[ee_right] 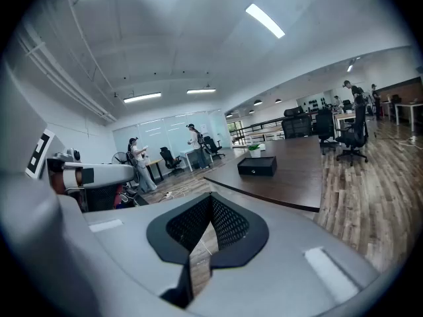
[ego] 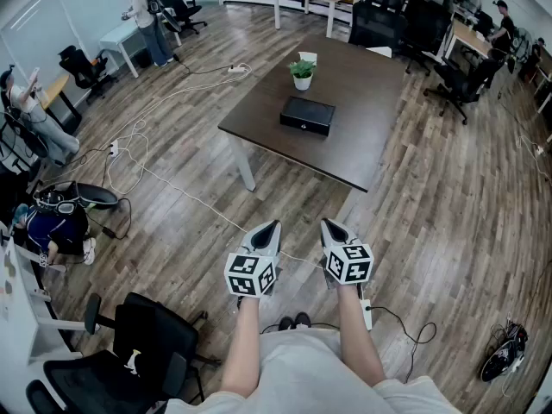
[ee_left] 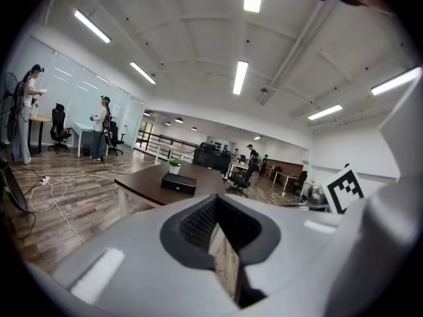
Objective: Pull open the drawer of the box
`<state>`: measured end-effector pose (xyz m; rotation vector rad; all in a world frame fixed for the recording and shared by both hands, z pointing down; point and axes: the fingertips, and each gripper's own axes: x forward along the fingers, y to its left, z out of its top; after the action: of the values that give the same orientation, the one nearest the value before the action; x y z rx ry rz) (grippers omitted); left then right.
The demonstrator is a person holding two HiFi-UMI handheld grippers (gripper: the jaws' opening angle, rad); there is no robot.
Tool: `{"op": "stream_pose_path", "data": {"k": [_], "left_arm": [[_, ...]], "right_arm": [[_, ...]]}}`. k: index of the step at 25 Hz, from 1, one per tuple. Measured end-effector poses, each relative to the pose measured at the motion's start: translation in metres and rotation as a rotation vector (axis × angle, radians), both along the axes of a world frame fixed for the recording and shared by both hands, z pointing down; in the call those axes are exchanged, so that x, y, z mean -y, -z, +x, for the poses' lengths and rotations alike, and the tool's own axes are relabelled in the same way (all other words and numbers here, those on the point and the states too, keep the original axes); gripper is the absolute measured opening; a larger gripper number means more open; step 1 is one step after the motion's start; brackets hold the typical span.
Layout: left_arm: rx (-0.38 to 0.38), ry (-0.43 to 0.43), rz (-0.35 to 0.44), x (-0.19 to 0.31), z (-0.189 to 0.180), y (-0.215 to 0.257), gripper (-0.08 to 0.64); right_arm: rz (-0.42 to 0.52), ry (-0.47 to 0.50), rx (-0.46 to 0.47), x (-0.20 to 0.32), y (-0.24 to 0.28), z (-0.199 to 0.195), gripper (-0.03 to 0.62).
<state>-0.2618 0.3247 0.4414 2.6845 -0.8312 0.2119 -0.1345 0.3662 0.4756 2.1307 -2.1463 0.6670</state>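
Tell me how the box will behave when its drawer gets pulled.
The box looks low and flat, so it probably won't tip. It sits loose on a smooth table with nothing bracing it, so it may slide along rather than let the drawer out. It looks rigid and likely light.

Pretty roomy office here: a dark brown rectangular worktop (ego: 362, 136) on white legs sits out in the middle, with a small green plant in a white pot (ego: 302, 72) near its far edge. There's grey-brown wood-plank floor (ego: 448, 214) all around, and thin white cables (ego: 185, 195) snake across it on the left. A black office chair (ego: 147, 335) is at the near left corner, another black swivel chair (ego: 457, 80) is on the right, and a standing person (ego: 148, 20) is by a white desk (ego: 116, 37) at the far left.
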Motion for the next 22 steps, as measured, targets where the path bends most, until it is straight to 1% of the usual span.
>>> {"op": "stream_pose_path", "data": {"k": [3,5,8,10,12,13,15,17,19,22], "left_arm": [[0.026,0.019,-0.003,0.0,-0.002,-0.002,0.054],[0.05,0.014,-0.022,-0.001,-0.002,-0.006,0.054],[0.08,0.012,-0.085,0.002,-0.007,-0.015,0.054],[0.114,0.008,-0.142,0.004,-0.009,-0.023,0.054],[0.137,-0.017,-0.214,0.004,-0.006,-0.032,0.054],[0.134,-0.02,-0.231,0.005,-0.004,-0.034,0.054],[0.112,0.002,-0.207,0.011,-0.002,-0.032,0.054],[0.091,0.031,-0.151,0.019,-0.001,-0.026,0.054],[0.071,0.059,-0.112,0.026,-0.002,-0.02,0.054],[0.059,0.077,-0.093,0.035,0.006,-0.021,0.054]], "right_arm": [[0.002,0.018,0.002,0.0,0.0,0.0,-0.003],[0.005,0.027,-0.002,0.0,0.002,0.002,-0.003],[0.012,0.032,-0.009,0.001,0.004,0.007,-0.003],[0.02,0.041,-0.01,0.003,0.005,0.013,-0.003],[0.039,0.067,0.004,0.006,0.006,0.016,-0.003],[0.052,0.084,0.02,0.007,0.008,0.017,-0.003],[0.077,0.111,0.061,0.009,0.01,0.018,-0.003],[0.091,0.131,0.09,0.012,0.01,0.019,-0.003],[0.092,0.146,0.107,0.017,0.006,0.02,-0.003],[0.081,0.147,0.118,0.022,-0.002,0.032,-0.002]]}}
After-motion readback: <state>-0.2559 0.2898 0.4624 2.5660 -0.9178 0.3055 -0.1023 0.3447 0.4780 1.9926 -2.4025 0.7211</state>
